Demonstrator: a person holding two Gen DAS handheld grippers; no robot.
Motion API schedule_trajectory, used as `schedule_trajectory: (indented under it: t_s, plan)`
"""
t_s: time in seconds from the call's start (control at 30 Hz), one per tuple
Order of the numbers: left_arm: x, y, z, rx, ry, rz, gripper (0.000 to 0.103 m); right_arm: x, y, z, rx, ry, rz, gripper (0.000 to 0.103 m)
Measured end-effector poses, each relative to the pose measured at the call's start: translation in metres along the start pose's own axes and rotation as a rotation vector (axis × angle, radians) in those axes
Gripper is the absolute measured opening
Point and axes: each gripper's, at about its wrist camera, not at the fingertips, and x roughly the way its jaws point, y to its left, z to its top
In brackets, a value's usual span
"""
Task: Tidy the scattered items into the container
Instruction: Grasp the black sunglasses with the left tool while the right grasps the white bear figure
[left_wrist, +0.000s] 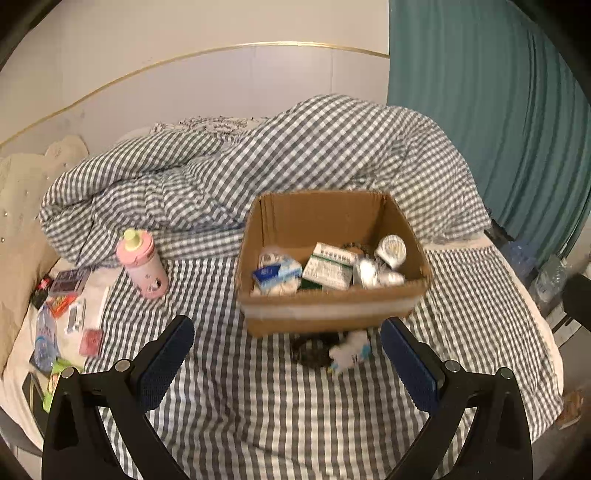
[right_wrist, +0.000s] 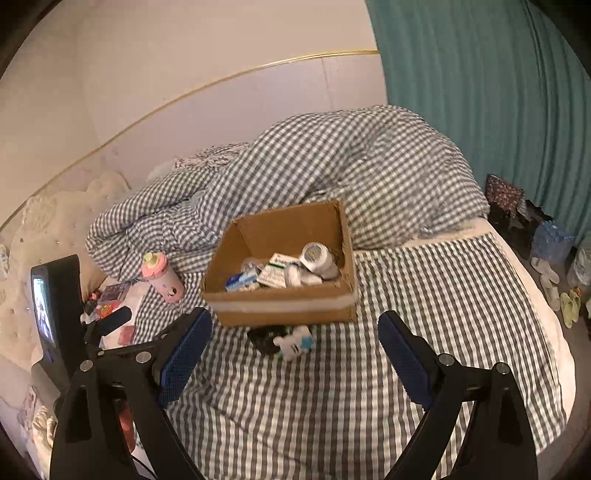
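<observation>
Plush toy (left_wrist: 349, 352) – white, lying on striped sheet (left_wrist: 258, 406) just before cardboard box (left_wrist: 332, 314), beside dark object (left_wrist: 310, 350). Probably soft, light; best pinched mid-body. Left gripper (left_wrist: 288, 362), right gripper (right_wrist: 295, 354) – both spread wide, empty.

The box (left_wrist: 332, 308) is set mid-bed (left_wrist: 258, 406); the bottle (left_wrist: 142, 264) stands left; the toy (left_wrist: 349, 350) lies before it.
</observation>
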Motion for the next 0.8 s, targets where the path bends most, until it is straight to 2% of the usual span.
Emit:
schedule_trajectory:
  t_s: [0.13, 0.3, 0.4, 0.57, 0.7, 0.8]
  plan:
    - [-0.002, 0.006, -0.026, -0.026, 0.018, -0.013, 0.103, -0.002, 0.0, -0.025, 0.004, 0.014, -0.021, 0.092]
    - [0.019, 0.011, -0.056, -0.027, 0.07, -0.01, 0.103, 0.022, -0.006, -0.052, 0.032, 0.052, -0.029, 0.092]
    - [0.046, 0.012, -0.071, -0.012, 0.112, 0.003, 0.103, 0.051, -0.009, -0.064, 0.029, 0.086, -0.044, 0.092]
    - [0.101, 0.019, -0.087, -0.05, 0.169, 0.006, 0.103, 0.107, -0.011, -0.077, -0.035, 0.153, -0.086, 0.092]
    - [0.143, 0.022, -0.091, -0.059, 0.228, 0.014, 0.103, 0.144, -0.02, -0.082, -0.013, 0.22, -0.057, 0.092]
    - [0.164, 0.024, -0.089, -0.075, 0.243, 0.007, 0.103, 0.168, -0.023, -0.085, -0.026, 0.25, -0.039, 0.092]
